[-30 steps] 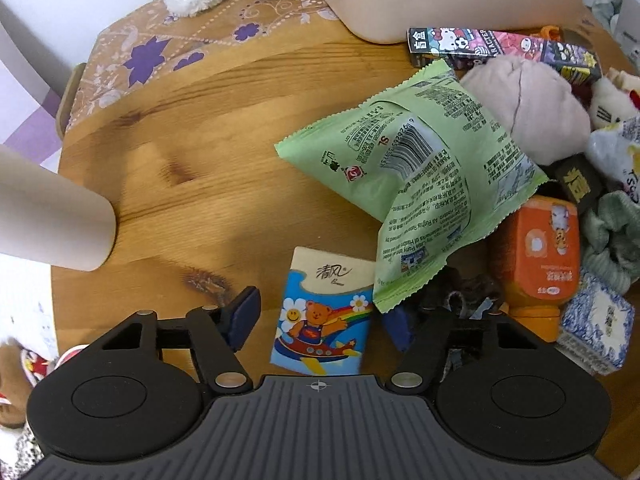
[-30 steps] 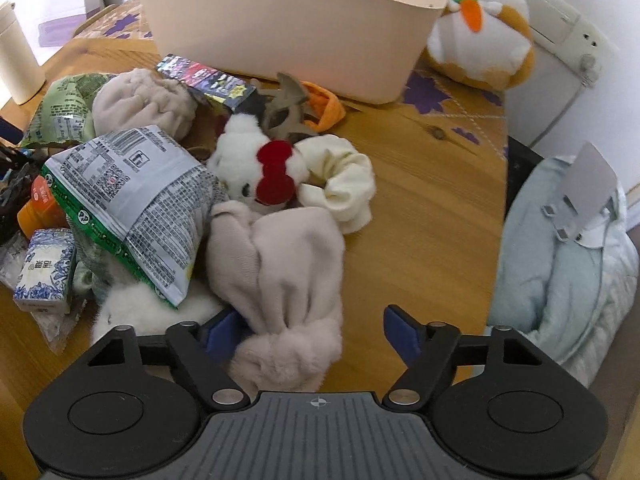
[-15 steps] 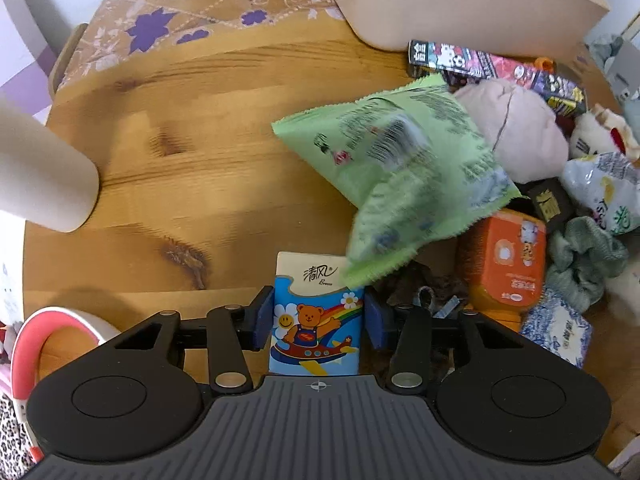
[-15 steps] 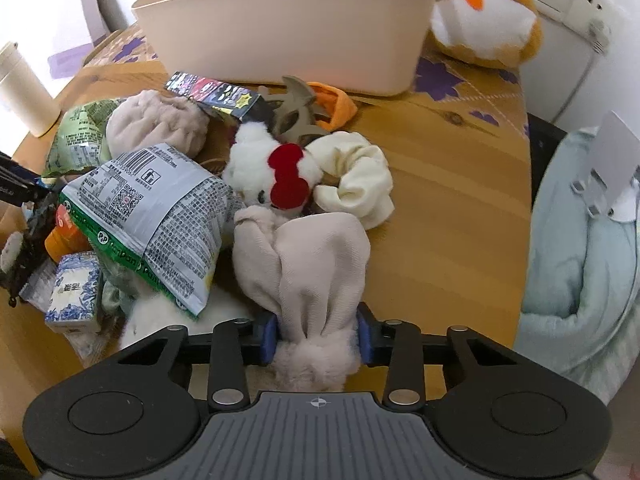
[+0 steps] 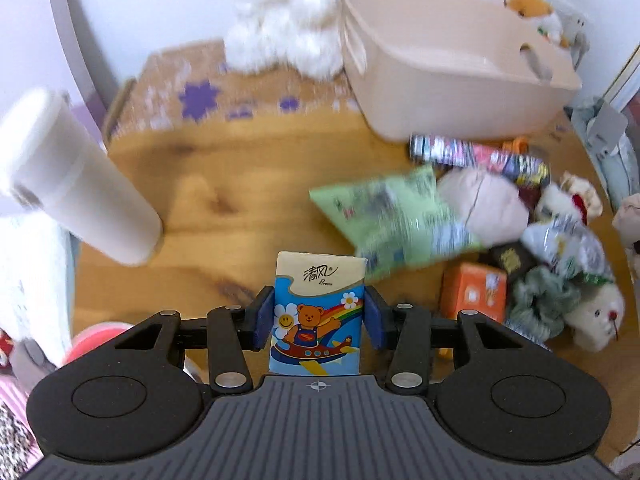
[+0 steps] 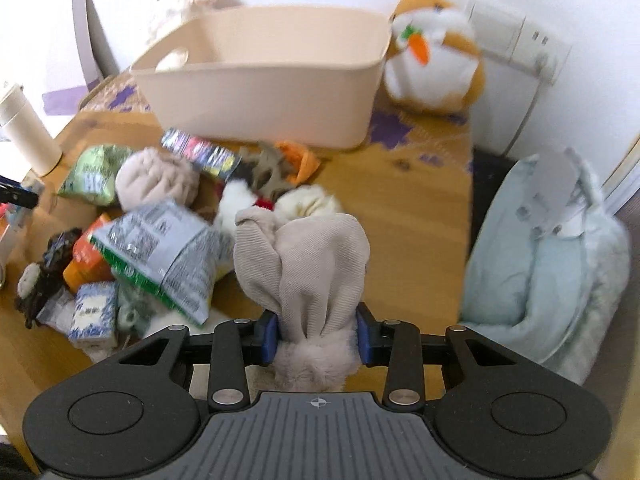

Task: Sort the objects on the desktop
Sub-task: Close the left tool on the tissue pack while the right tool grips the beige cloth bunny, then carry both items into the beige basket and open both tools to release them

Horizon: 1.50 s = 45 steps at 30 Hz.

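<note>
Since the earlier frames, both tongs have been raised off the desk (image 5: pixel 248 168) with their loads clamped, so that the beige bin (image 6: pixel 264 80) now shows more fully in each view. By size, the bin is seen at the far edge of the desk, apparently unfilled where its inside shows, with the unsorted pile (image 6: pixel 152 236) of snack bags, boxes and plush toys lying before it. The beige fabric item (image 6: pixel 308 264), soft and light by appearance, is held by the right tongs (image 6: pixel 316 338), closed narrowly just above its fluffy end; being limp, it is judged likely to droop, so a grip at this gathered neck is advised. The tissue pack (image 5: pixel 318 306), small, light and slightly compressible, with a smooth wrapper, is pinched across its long sides by the left tongs (image 5: pixel 318 322), clear of the desk.
</note>
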Motion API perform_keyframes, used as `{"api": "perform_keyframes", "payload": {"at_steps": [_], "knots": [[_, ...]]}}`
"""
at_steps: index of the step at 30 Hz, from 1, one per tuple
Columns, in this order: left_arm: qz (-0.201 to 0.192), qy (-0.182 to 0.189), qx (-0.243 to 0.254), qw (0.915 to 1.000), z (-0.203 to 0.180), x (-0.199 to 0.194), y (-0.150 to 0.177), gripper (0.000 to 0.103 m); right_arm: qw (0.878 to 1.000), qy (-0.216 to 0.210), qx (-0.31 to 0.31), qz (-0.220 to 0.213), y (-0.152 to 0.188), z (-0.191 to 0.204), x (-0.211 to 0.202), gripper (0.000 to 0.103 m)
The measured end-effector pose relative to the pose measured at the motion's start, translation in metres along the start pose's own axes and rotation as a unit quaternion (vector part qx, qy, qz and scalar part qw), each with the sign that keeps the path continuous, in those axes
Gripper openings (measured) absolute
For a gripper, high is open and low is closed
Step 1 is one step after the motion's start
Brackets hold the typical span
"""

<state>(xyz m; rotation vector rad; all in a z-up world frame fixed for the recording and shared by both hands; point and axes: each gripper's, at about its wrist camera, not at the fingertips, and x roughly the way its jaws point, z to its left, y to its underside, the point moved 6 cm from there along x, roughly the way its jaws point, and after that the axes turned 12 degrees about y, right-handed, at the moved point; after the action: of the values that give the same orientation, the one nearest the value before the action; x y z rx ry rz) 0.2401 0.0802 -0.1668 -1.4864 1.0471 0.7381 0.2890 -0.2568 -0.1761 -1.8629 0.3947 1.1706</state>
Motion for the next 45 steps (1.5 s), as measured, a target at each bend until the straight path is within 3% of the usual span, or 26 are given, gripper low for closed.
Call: {"api": "perform_keyframes", "payload": {"at_steps": [12,18,23,34,45], "knots": [[-0.078,0.020,0.062,0.9948,-0.040,-0.027,-0.086,0.047,0.997,0.027,0.009,-0.075,-0.063,-0.027,-0.027,0.035],[-0.102,0.037,0.081,0.9908,-0.069,-0.021,-0.136,0.047,0.993,0.030,-0.021,-0.115,-0.109,-0.017,-0.023,0.035],[-0.113,0.028,0.100,0.9882,-0.092,-0.002,-0.176,0.047,0.989,0.029,-0.038,-0.137,-0.145,-0.004,-0.010,0.035],[-0.070,-0.016,0.123,0.9898,-0.122,0.080,-0.218,0.047,0.992,0.020,0.002,-0.121,-0.207,0.008,0.060,0.035],[-0.015,-0.031,0.112,0.9931,-0.120,0.141,-0.213,0.047,0.997,0.026,-0.031,-0.071,-0.216,0.038,0.113,0.035]]}}
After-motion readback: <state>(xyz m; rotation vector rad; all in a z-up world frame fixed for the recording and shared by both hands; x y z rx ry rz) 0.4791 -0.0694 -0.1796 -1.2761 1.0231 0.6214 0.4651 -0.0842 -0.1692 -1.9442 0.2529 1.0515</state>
